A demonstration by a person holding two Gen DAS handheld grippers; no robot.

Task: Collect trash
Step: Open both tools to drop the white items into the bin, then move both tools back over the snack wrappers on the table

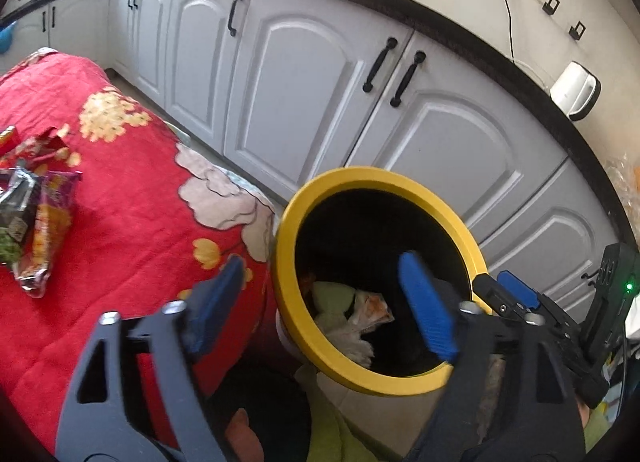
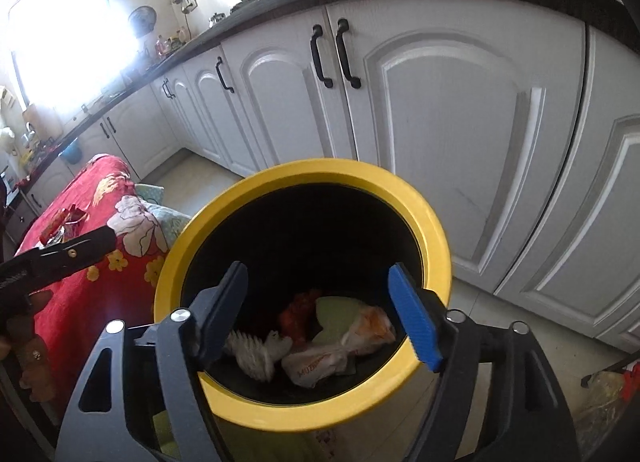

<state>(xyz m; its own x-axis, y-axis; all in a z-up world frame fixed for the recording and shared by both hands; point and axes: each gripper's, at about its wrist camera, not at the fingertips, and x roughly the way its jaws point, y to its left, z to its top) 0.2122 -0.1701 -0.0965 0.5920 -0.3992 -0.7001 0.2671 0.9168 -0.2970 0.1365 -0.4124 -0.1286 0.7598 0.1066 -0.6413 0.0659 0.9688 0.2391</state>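
Several pieces of trash [image 2: 332, 338] already lie at the bottom of the bin [image 2: 416, 198]: crumpled white paper, a printed wrapper, something pale green and something red-orange. Both grippers hang over the bin's mouth with nothing between their blue pads. The right gripper [image 2: 320, 314] stands open right above the heap, and the left gripper [image 1: 324, 302] stands spread wide across the bin's near-left rim. By the look of it, each has let its load go into the bin.

More remains. To the left of the bin, on the red blanket [image 1: 132, 198], a small pile of wrappers [image 1: 32, 206] still waits, well apart from the rim. I judge the job partly done, with that pile the next thing to fetch. Behind the bin run white cabinets [image 2: 460, 110].
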